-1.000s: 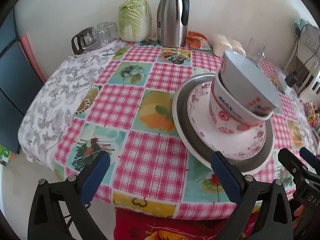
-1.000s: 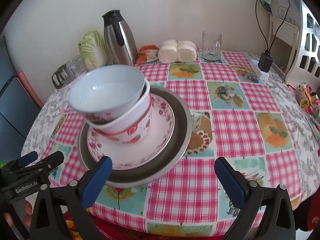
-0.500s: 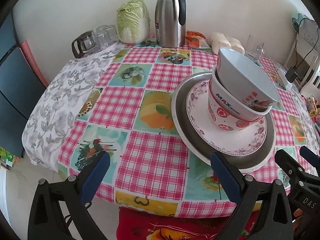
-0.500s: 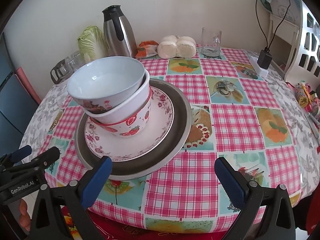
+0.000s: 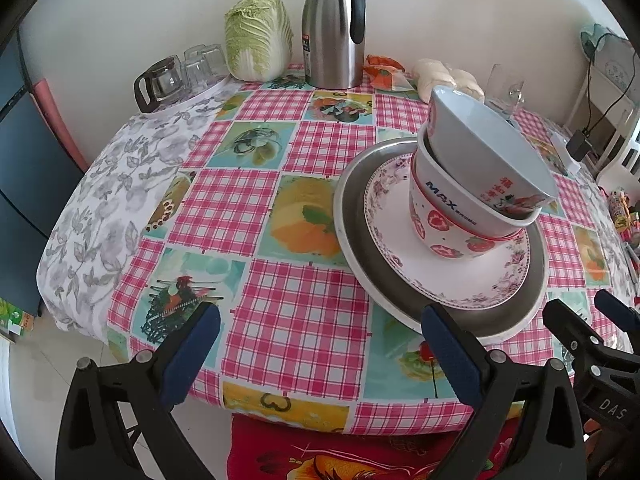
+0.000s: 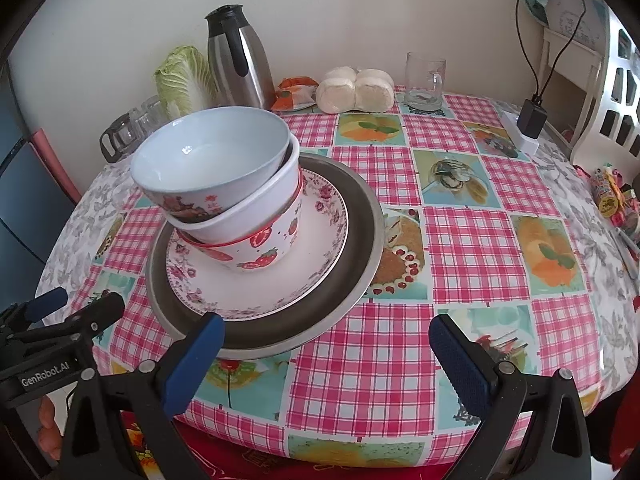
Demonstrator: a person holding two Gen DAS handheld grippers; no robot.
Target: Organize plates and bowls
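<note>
A stack stands on the checked table. A grey metal plate point(image 5: 356, 256) point(image 6: 360, 216) is at the bottom. A floral plate point(image 5: 384, 216) point(image 6: 320, 248) lies on it. A strawberry bowl point(image 5: 444, 232) point(image 6: 272, 240) stands on that, with a pale blue bowl point(image 5: 480, 148) point(image 6: 208, 152) tilted inside it. My left gripper point(image 5: 320, 356) is open and empty, in front of the stack's left edge. My right gripper point(image 6: 324, 356) is open and empty, in front of the stack's right edge. Each gripper shows in the other's view, the left point(image 6: 60, 316) and the right point(image 5: 592, 328).
At the table's back stand a steel thermos point(image 5: 334, 26) point(image 6: 240, 60), a cabbage point(image 5: 258, 36) point(image 6: 184, 80), several glasses point(image 5: 180, 74), buns point(image 6: 356, 90), a glass mug point(image 6: 426, 80) and an orange packet point(image 6: 294, 94). A charger point(image 6: 530, 120) and a white chair point(image 6: 616, 92) are at the right.
Both grippers have drawn back slightly from the table and the views shifted a little. The stack has not moved. Both grippers stay open.
</note>
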